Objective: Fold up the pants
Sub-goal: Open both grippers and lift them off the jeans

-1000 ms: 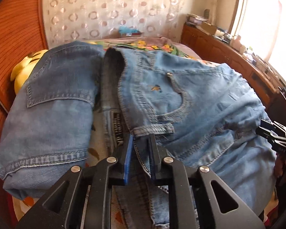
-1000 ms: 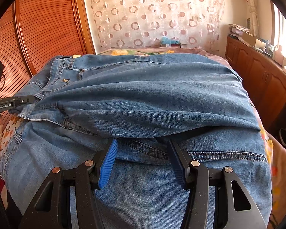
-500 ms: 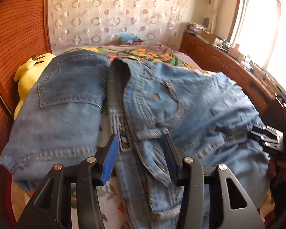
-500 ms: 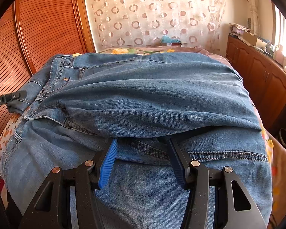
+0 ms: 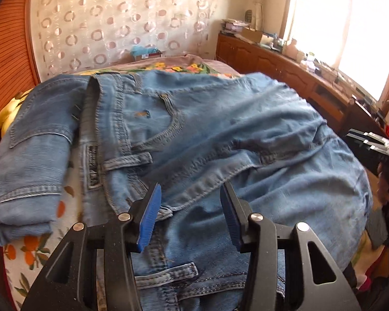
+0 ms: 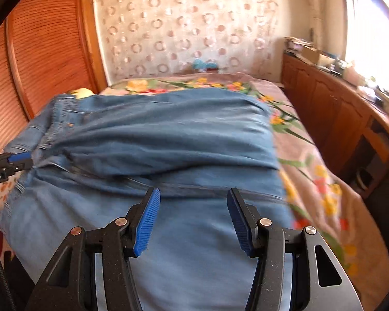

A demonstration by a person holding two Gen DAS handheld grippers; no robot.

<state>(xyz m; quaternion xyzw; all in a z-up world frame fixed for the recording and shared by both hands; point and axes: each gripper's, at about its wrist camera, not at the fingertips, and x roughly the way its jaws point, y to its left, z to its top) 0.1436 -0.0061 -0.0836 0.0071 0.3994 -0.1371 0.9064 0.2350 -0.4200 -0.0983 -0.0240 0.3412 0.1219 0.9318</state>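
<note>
Pants (image 5: pixel 220 134) spread beneath both tools, each agape, gripping nothing.

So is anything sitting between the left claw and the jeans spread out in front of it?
Nothing visible. The left claw stands open right over the jeans, with only denim between and ahead of its pads. The second folded pair of jeans lies off to the side on the bed, clear of the path.
</note>
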